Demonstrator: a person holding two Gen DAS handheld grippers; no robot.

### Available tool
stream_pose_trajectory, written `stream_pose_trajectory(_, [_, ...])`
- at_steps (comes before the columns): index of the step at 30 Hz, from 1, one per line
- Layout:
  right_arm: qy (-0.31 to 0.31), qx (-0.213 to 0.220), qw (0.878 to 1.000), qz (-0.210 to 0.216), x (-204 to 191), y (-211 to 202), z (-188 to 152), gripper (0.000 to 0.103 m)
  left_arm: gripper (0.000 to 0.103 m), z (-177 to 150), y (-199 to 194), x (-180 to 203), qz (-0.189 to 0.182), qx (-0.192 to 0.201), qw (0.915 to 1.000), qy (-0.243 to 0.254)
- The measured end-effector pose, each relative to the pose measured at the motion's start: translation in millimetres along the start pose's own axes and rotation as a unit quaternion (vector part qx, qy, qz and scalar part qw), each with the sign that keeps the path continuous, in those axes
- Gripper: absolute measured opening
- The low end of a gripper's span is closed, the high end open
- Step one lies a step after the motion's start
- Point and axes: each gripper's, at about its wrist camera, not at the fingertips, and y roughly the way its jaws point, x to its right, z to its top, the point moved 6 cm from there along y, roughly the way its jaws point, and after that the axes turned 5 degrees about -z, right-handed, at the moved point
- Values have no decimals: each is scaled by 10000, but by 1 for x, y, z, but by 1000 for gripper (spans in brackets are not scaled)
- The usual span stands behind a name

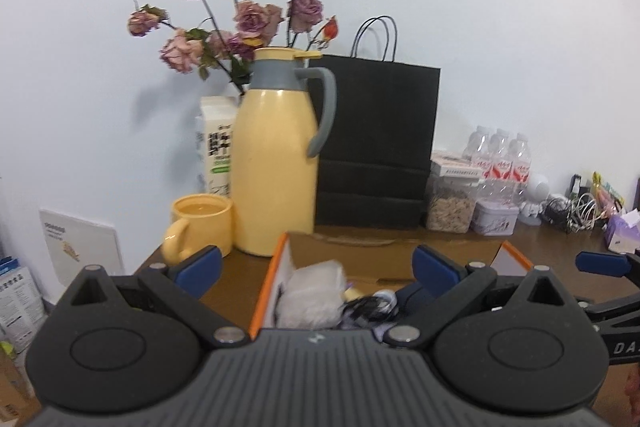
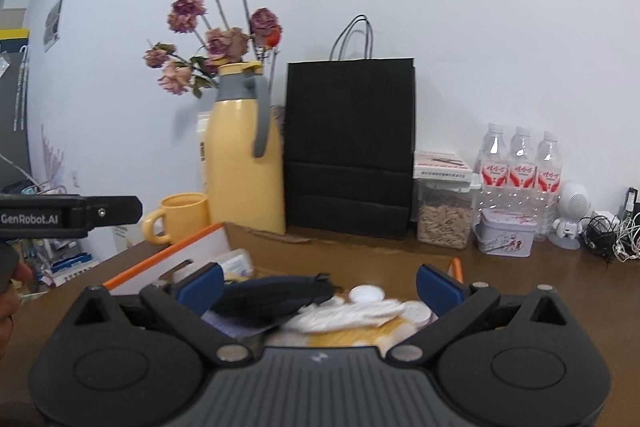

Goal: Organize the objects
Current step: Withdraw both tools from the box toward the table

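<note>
Just ahead of both grippers we have an open cardboard box [image 2: 192, 247] with orange-edged flaps, sitting on a brown table [image 2: 520, 279]. We hold the left gripper [image 1: 316, 267] over the box's near left corner, its blue-padded fingers spread wide and holding nothing; directly between them lies a white fluffy bundle [image 1: 312, 295]. We hold the right gripper [image 2: 320, 283] farther right over the same box, also wide open and empty, with a dark fabric item [image 2: 276, 297] and white crumpled material [image 2: 352, 313] between and below its fingers. The contents are blurred, so we cannot name them with confidence.

Beyond the left gripper, close behind the box, stand a yellow mug [image 1: 202, 227] and a tall yellow thermos jug [image 1: 276, 155], with dried roses [image 1: 248, 15] rising behind it and a black paper bag [image 1: 376, 143] to the jug's right.

The risks, as we judge them: the heaped soft items could snag together, so lifting one drags another out; a forward reach could knock the mug or jug; and the two grippers, working close, could collide.
</note>
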Motion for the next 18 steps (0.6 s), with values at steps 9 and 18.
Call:
stream_pose_trajectory(9, [-82,-243,9994,227,-35,-28,-23,103,103,-32,-32,-35,218,-403,9989,26])
stream_pose_trajectory(18, [-288,-731,9955,529,-78,-31,-55,103,103,-79,-48,-63,244,-901,9956,-63])
